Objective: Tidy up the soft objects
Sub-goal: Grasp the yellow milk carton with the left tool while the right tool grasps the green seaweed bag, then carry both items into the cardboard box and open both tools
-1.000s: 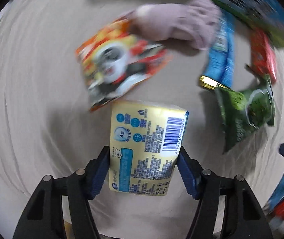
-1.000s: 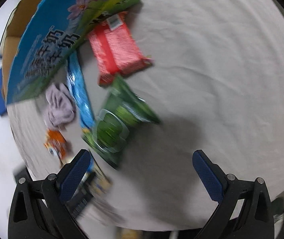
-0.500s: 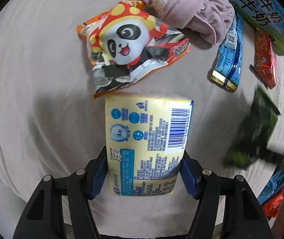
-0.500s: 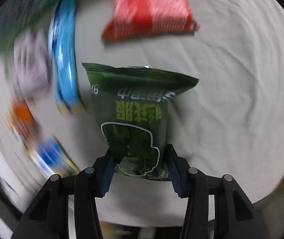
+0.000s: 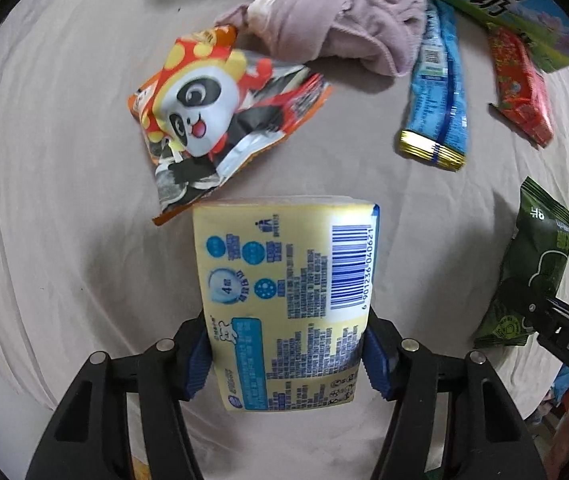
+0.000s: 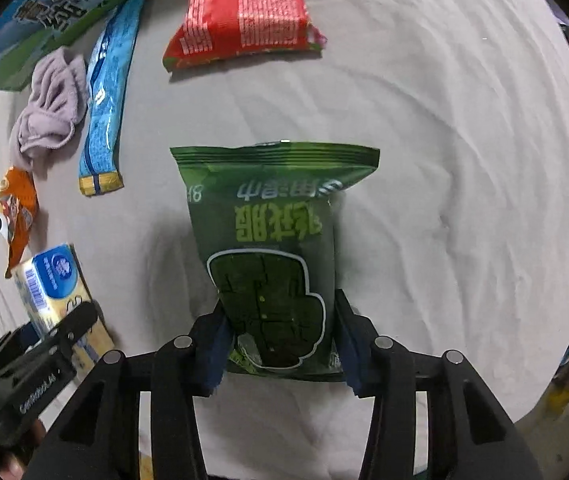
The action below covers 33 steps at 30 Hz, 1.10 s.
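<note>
Tools both grip: left tool (image 5: 286, 356) holds yellow tissue pack (image 5: 284, 304), right tool (image 6: 278, 348) green packet (image 6: 272, 256), lower ends hidden.

Wrinkled beige cloth-covered surface (image 6: 424, 128). Lying on it: red crinkly snack packet (image 6: 244, 12), long blue foil sachet (image 6: 106, 92), crumpled mauve towel (image 6: 50, 108), orange panda-print bag (image 5: 224, 116), blue-green printed carton (image 5: 504, 0) at far edge.

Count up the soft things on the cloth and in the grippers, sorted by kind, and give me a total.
Snack or sachet packets: 4, namely panda packet, blue sachet strip, red packet, green packet
Tissue packs: 1, the yellow tissue pack
Cloth items: 1, the lilac cloth bundle
Total: 6
</note>
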{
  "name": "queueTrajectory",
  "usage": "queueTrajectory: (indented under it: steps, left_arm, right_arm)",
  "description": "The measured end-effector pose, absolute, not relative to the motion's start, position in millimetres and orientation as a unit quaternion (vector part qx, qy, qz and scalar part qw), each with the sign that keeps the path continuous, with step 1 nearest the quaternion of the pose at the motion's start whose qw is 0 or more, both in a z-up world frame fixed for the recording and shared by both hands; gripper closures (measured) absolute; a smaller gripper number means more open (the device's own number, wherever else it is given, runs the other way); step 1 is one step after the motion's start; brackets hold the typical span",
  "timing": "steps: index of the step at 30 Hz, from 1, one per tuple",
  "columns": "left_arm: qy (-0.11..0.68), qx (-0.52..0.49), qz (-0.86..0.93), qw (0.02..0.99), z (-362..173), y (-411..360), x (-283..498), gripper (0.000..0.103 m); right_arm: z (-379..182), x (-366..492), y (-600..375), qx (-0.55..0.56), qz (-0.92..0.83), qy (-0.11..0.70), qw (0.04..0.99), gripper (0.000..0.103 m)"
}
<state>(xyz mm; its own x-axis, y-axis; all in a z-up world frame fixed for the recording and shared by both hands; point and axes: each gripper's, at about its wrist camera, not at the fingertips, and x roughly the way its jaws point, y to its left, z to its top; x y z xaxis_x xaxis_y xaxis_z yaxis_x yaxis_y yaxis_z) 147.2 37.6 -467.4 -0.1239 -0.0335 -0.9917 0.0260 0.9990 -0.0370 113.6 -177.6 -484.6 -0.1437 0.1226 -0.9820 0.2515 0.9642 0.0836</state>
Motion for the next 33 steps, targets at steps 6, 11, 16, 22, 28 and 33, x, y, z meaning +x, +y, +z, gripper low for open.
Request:
queueTrajectory:
  steps: [6,11,16,22,28,33]
  left_arm:
    - [0.728,0.016,-0.046,0.684,-447.0,-12.6,144.5,0.043]
    - [0.695,0.031,-0.077,0.715,-386.6,-30.8,130.3,0.044]
    - [0.665,0.027,-0.106,0.739,-324.9,-40.9,126.5,0.044]
    - [0.628,0.012,-0.125,0.768,-273.5,-29.1,137.8,0.043]
    - [0.6,-0.018,-0.139,0.788,-226.3,-29.6,184.3,0.043]
    - [0.589,-0.032,-0.14,0.795,-224.1,-39.7,262.5,0.043]
  right_arm:
    - [-471.8,76.6,-169.1,0.129,-0.057,0.749,0.647,0.063]
    - [-431.1,57.5,-174.0,0.145,-0.049,0.732,0.664,0.063]
    - [-380.7,49.9,-178.2,0.152,-0.026,0.707,0.69,0.063]
    - [-311.2,72.2,-187.1,0.158,0.006,0.678,0.718,0.063]
    - [-256.9,112.6,-198.6,0.165,0.042,0.65,0.741,0.064]
    - [-235.8,174.1,-205.0,0.156,0.06,0.632,0.757,0.063]
